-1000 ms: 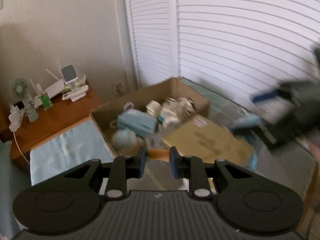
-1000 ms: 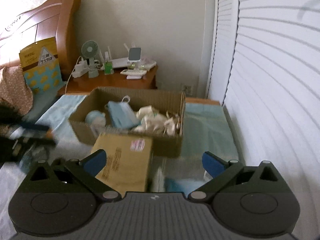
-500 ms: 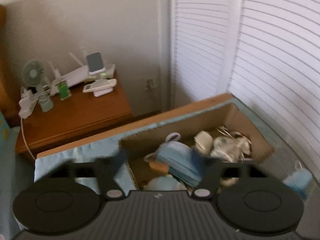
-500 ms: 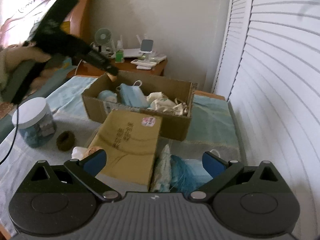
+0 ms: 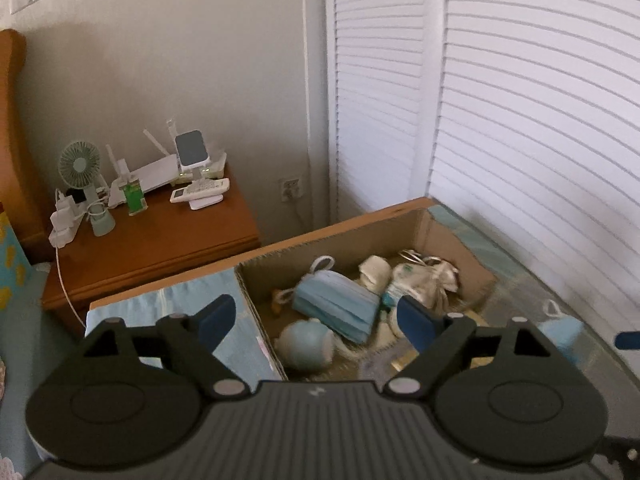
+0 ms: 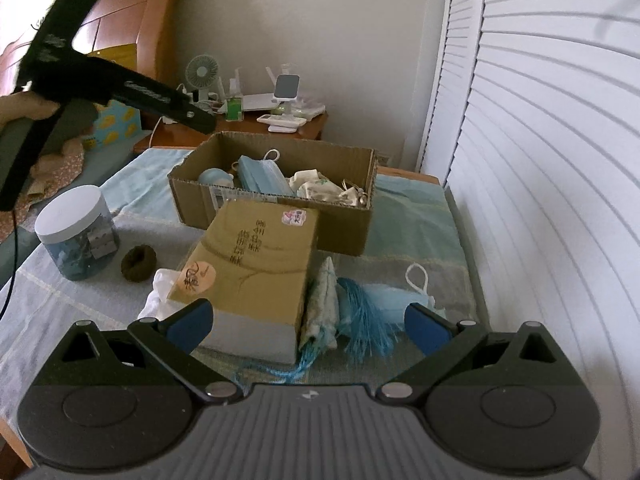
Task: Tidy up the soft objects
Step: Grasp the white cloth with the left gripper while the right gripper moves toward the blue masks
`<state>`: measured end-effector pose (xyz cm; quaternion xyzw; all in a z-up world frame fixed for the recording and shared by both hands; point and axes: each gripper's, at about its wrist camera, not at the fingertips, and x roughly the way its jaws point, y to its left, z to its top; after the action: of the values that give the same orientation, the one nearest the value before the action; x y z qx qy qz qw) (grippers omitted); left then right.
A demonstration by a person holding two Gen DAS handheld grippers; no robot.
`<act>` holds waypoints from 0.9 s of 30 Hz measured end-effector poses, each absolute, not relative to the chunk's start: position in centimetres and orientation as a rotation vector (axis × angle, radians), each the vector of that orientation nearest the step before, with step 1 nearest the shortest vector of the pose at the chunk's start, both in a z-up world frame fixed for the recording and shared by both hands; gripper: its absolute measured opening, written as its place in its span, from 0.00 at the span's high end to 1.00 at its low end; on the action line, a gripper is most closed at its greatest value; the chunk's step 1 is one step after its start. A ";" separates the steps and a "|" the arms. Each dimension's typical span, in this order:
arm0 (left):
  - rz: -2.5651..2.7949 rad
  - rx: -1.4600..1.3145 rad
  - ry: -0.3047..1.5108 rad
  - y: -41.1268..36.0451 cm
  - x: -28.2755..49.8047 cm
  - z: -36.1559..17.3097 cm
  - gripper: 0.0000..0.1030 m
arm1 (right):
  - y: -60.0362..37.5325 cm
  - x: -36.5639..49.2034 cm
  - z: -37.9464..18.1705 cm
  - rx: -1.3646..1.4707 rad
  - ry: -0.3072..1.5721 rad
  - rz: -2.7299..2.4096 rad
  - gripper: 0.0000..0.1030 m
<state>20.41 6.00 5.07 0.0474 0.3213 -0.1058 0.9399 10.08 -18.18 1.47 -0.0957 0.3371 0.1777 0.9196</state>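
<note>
- The left gripper (image 5: 314, 322) hangs above the near edge of the open brown cardboard box (image 5: 456, 236); its jaws are opening and nothing is between them.
- The right gripper (image 6: 308, 326) has its jaws wide apart and empty, over the near clutter.
- In the box: one stack of pale blue face masks (image 5: 336, 308), one pale blue round soft ball (image 5: 306, 344), and a heap of cream cloth pouches (image 5: 424, 284), perhaps three; they blur together.
- Outside it: one loose blue face mask (image 6: 404, 300), one blue tassel (image 6: 360, 316), one folded patterned cloth (image 6: 324, 304), one white crumpled cloth (image 6: 158, 296), one dark brown scrunchie (image 6: 138, 263).
- One tan closed carton (image 6: 256, 264) and one white-lidded clear jar (image 6: 76, 232).
- All lie on a pale blue cloth-covered surface (image 6: 412, 232), beside white louvred doors (image 6: 540, 140) and a wooden nightstand (image 5: 152, 240).
</note>
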 end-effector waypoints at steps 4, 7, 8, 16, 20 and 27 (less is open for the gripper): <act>-0.230 0.100 0.649 5.5 17.6 5.3 0.15 | -18.5 9.0 1.4 -0.196 0.695 0.351 0.00; -0.259 0.092 0.647 5.1 15.2 5.1 0.09 | -18.6 8.4 1.4 -0.188 0.696 0.340 0.00; -0.271 0.088 0.649 4.9 14.5 5.0 0.07 | -18.7 8.1 1.3 -0.184 0.697 0.339 0.00; -0.330 0.092 0.675 3.4 9.4 2.7 0.07 | -18.8 7.1 0.9 -0.190 0.702 0.309 0.00; -0.372 0.074 0.728 2.9 8.3 0.9 0.07 | -19.1 6.8 0.4 -0.178 0.717 0.302 0.00; -0.400 0.062 0.736 2.9 7.5 -1.3 0.06 | -19.4 6.8 -0.1 -0.189 0.726 0.289 0.00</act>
<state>7.51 2.88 -1.34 0.0301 0.3573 -0.1940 0.9131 6.84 -19.36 -0.06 -0.0919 0.3533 0.1406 0.9203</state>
